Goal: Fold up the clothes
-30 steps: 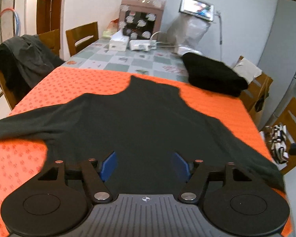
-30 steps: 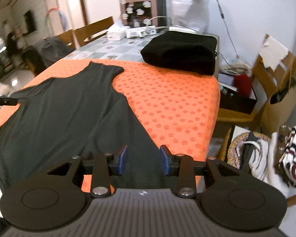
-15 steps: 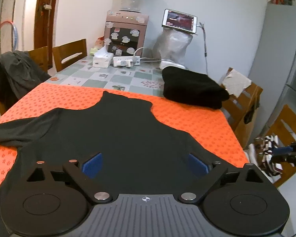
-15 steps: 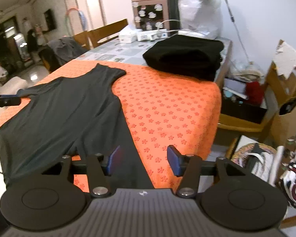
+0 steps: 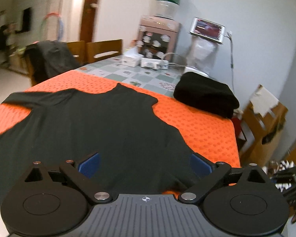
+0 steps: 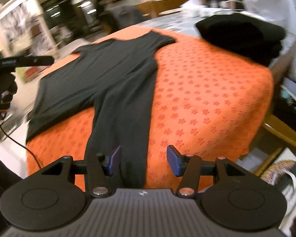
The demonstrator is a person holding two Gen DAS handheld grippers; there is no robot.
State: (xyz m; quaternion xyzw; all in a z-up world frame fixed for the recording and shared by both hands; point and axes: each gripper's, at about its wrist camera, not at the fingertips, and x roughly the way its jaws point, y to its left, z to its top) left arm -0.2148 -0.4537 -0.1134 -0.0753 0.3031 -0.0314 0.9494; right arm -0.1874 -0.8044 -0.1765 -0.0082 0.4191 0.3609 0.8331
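On the orange tablecloth point(image 6: 207, 90) lies the dark long-sleeved shirt point(image 5: 92, 126), spread flat, one sleeve point(image 6: 124, 118) trailing toward me. My left gripper point(image 5: 145, 165) hangs wide open above its body; my right gripper point(image 6: 143, 160) gapes over the sleeve's end. Beyond, a folded black pile point(image 5: 205, 94).

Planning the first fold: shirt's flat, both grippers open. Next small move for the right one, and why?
Probably lower the right gripper and close on the sleeve that runs between its open fingers. The black shirt lies spread on the orange cloth, unfolded, with nothing gripped.
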